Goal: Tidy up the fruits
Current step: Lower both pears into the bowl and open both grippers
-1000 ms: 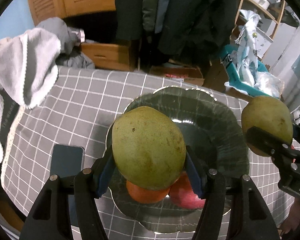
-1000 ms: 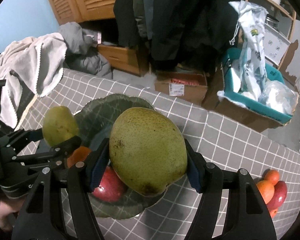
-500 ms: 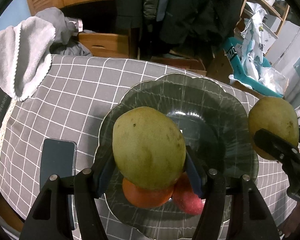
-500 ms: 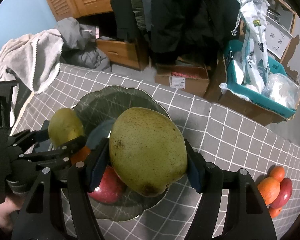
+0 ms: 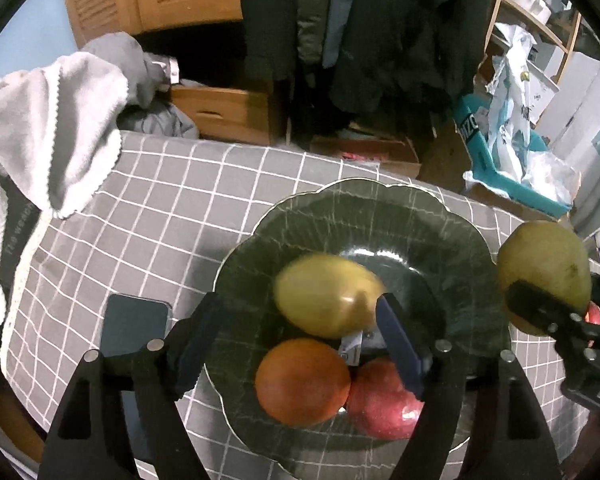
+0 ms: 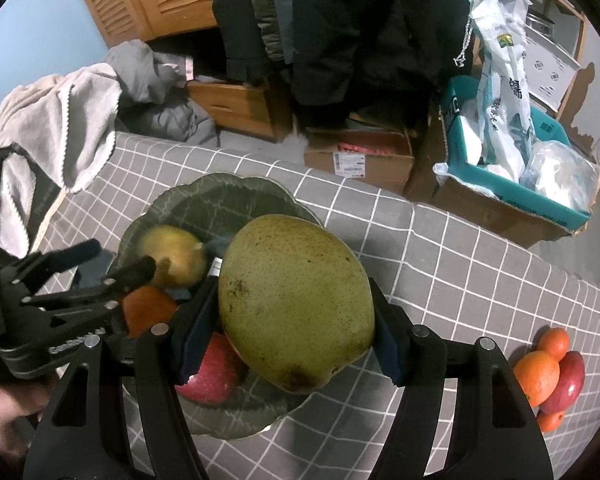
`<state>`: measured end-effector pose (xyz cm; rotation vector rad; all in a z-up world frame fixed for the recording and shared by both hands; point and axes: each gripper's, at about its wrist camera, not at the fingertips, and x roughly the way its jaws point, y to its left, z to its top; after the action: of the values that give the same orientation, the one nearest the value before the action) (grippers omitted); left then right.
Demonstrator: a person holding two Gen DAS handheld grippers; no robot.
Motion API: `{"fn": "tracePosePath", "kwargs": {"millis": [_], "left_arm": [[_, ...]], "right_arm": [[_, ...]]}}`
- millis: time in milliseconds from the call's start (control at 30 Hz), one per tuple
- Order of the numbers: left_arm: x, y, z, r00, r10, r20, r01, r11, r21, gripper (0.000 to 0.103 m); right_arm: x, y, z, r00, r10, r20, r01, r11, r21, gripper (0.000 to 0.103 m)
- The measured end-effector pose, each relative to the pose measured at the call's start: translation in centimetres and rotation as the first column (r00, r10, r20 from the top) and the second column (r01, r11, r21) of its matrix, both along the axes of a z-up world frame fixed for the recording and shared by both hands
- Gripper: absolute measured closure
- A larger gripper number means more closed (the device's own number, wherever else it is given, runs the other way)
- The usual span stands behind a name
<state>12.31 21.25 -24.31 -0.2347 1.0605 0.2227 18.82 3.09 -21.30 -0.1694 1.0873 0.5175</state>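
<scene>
A dark green scalloped plate (image 5: 380, 216) (image 6: 204, 204) sits on the grey checked tablecloth. My left gripper (image 5: 296, 332) (image 6: 116, 260) is open above it. A green pear (image 5: 328, 294) (image 6: 172, 254), blurred, lies free in the plate beyond an orange (image 5: 302, 382) (image 6: 148, 308) and a red apple (image 5: 384, 404) (image 6: 208, 376). My right gripper (image 6: 296, 328) (image 5: 540, 312) is shut on a second green pear (image 6: 296, 300) (image 5: 544, 272), held above the plate's right rim.
A dark phone (image 5: 134, 326) lies left of the plate. A grey towel (image 5: 52, 132) hangs over the table's left edge. Several oranges and a red fruit (image 6: 552, 372) lie at the table's right. Boxes and a teal crate (image 6: 512, 184) stand on the floor beyond.
My left gripper has opened and let go of its pear, which has dropped into the plate. My right gripper still holds its pear, slightly closer to the plate.
</scene>
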Motion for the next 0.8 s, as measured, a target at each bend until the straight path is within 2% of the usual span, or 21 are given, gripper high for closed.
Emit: {"fn": "tracePosePath", "kwargs": {"millis": [233, 500, 800], "left_arm": [[-1.4, 0.7, 1.0, 0.999, 0.035, 0.007, -0.035, 0.999, 0.023, 0.023], [-2.9, 2.2, 0.7, 0.997, 0.080, -0.016, -0.079, 0.997, 0.023, 0.023], [-3.6, 2.4, 0.9, 0.996, 0.083, -0.012, -0.083, 0.996, 0.022, 0.023]], "right_arm": [[-0.1, 2.0, -1.4, 0.998, 0.051, -0.024, -0.051, 0.998, -0.022, 0.034], [-0.4, 3.3, -3.7, 0.996, 0.064, -0.069, -0.068, 0.996, -0.062, 0.034], [-1.0, 4.4, -5.2, 0.990, 0.094, -0.102, -0.104, 0.990, -0.098, 0.033]]}}
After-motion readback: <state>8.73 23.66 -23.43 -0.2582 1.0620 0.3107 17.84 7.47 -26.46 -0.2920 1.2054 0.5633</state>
